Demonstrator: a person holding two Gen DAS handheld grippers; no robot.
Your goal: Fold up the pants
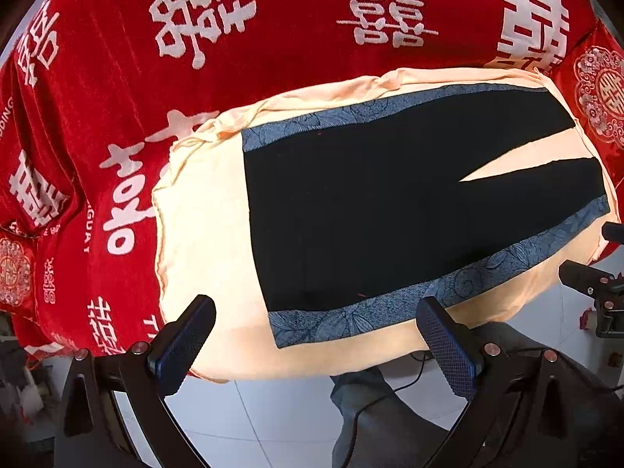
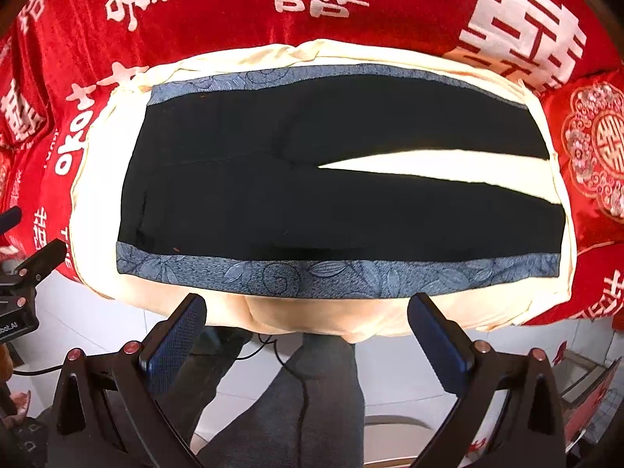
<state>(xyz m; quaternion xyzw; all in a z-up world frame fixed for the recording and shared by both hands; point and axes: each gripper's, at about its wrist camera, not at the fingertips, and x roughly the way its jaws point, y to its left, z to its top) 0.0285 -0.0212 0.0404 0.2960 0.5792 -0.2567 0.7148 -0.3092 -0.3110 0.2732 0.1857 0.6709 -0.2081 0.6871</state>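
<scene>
Black fabric pants with blue floral side bands (image 2: 331, 179) lie spread flat on a cream cloth (image 2: 97, 202) over a red bedcover with white characters (image 2: 390, 7), long axis left–right, waistband left, two legs splayed toward the right. No fold appears made, so the whole task likely remains. The left claw (image 1: 316, 347) and right claw (image 2: 308, 335) hover at the near edge, both apart and empty.

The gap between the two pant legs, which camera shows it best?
The right wrist view: the gap lies near centre on the black pants, seen from crotch to hems. The left wrist view shows the gap off to the right, more skewed.
</scene>
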